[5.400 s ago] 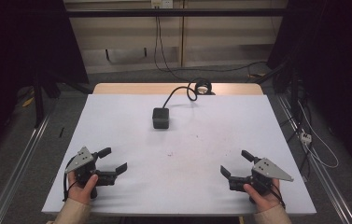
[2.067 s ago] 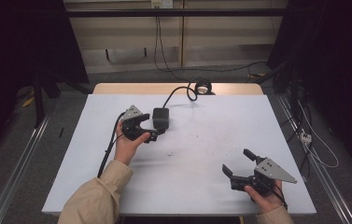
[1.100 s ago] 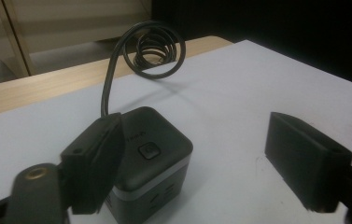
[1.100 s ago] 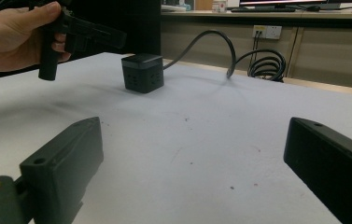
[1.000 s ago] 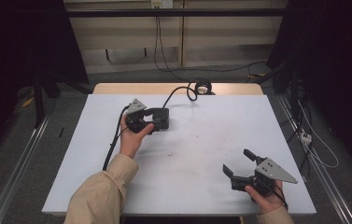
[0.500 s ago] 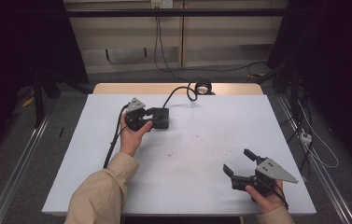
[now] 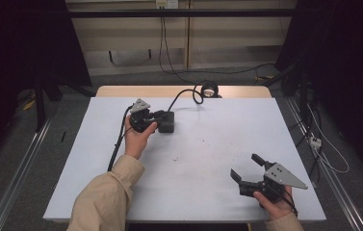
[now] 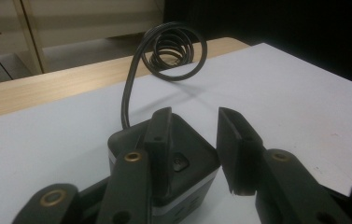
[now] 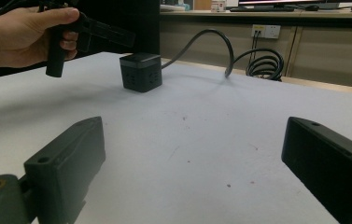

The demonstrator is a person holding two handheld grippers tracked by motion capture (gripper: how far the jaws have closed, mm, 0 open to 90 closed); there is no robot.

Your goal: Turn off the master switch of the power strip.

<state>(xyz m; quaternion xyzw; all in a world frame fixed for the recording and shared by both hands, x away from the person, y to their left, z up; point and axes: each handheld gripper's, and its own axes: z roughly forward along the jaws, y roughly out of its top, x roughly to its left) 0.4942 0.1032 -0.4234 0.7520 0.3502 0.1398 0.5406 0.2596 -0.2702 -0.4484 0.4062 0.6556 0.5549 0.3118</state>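
White worktop (image 7: 208, 159) with a bare wooden strip (image 7: 121, 91) along its far edge. Behind: beige panelled wall (image 7: 136, 33), wall socket (image 7: 166, 4), dangling cables (image 7: 162, 48). Grey floor (image 7: 10, 159); dark curtains (image 7: 15, 43) at both sides.

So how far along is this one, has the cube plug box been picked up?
Not yet. Reach done: the left gripper is at the black cube box, jaws open over its top corner. The box sits on the table, cable attached. The right gripper waits open near the table's front edge. Closing and lifting remain.

1 overhead view, 2 low gripper views
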